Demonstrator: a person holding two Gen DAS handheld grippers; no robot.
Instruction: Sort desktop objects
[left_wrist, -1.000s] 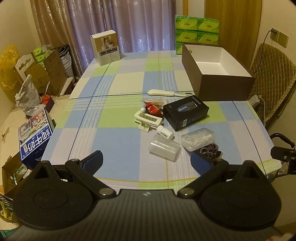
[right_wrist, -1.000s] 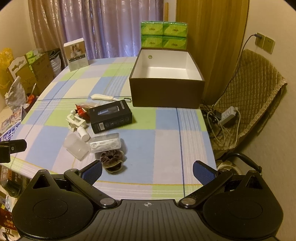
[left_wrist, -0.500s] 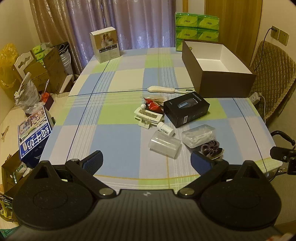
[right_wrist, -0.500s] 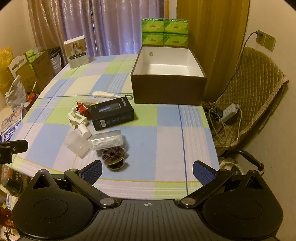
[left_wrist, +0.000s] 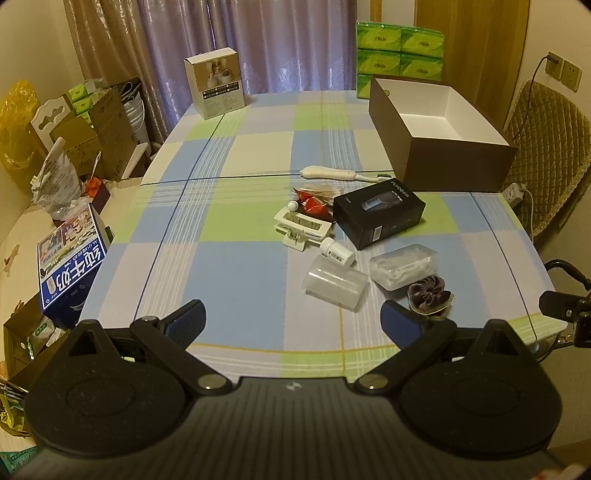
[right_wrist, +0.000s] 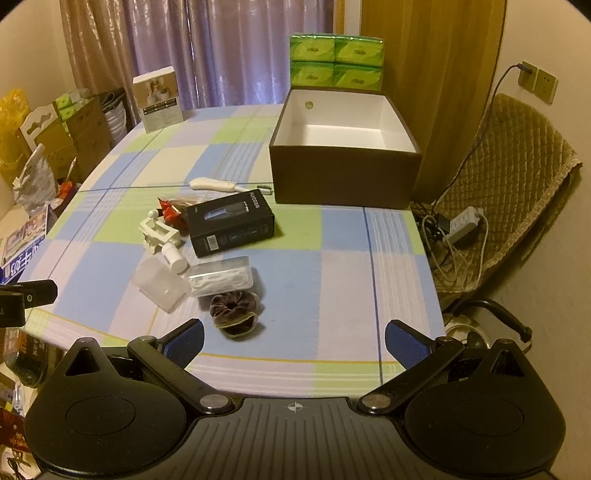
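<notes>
With each hand-held gripper, left and right, spread wide and empty, we face clutter bunched mid-surface beside the open brown box, where the scrunchie near the edge risks being knocked off.

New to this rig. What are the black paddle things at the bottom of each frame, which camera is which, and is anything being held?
There's no robot arm: a person holds a two-finger gripper in each hand, with a fisheye camera on each looking along its fingers. The black shapes are the gripper bodies. One picture is from the left gripper, the other from the right gripper. Both are open and hold nothing.

On the checked tablecloth lies a cluster: a black product box, a clear lidded case, a clear cup on its side, a small white bottle, a dark scrunchie and a white brush. Behind stands an open brown box, empty as far as visible.
</notes>
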